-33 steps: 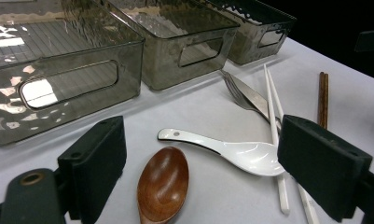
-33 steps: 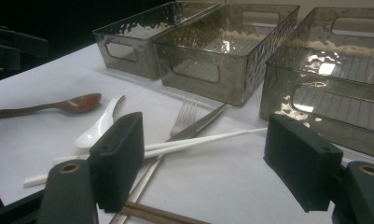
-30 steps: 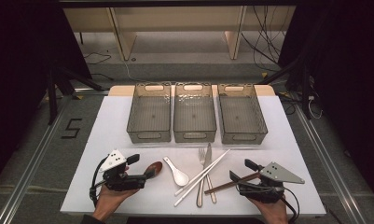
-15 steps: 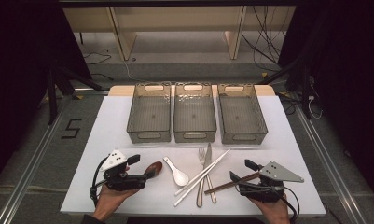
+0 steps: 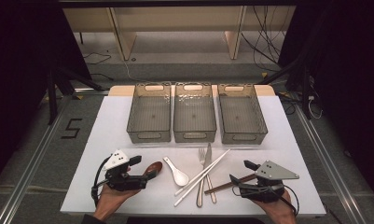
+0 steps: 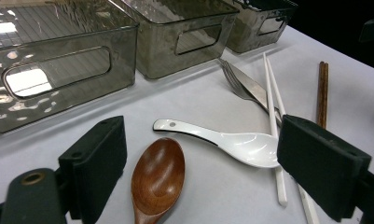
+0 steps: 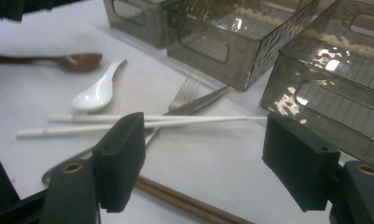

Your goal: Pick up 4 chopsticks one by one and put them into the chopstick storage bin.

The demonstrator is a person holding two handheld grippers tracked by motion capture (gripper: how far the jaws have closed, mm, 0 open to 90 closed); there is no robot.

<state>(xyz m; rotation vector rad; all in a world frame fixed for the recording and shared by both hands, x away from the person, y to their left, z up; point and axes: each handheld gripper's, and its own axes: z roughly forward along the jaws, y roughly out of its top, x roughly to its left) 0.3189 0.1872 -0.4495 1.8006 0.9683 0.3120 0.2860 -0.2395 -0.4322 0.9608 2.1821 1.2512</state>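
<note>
Black "5" point(image 5: 71, 129) beside the table point(image 5: 110, 140)

glossy brown wooden spoon point(image 6: 157, 179), glazed white ceramic spoon point(image 6: 226, 143), shiny metal fork point(image 7: 185, 91) (knife too), smoky translucent rippled plastic bins point(image 5: 195, 113), matt white tabletop point(image 5: 287, 149).

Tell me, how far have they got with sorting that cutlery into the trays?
Nothing looks sorted yet: all three trays are empty. In hand: the left gripper, jaws open, straddles the wooden spoon; the right gripper, also open, hovers over the brown chopsticks. Still lying on the table: white spoon, fork, knife and white chopsticks.
</note>
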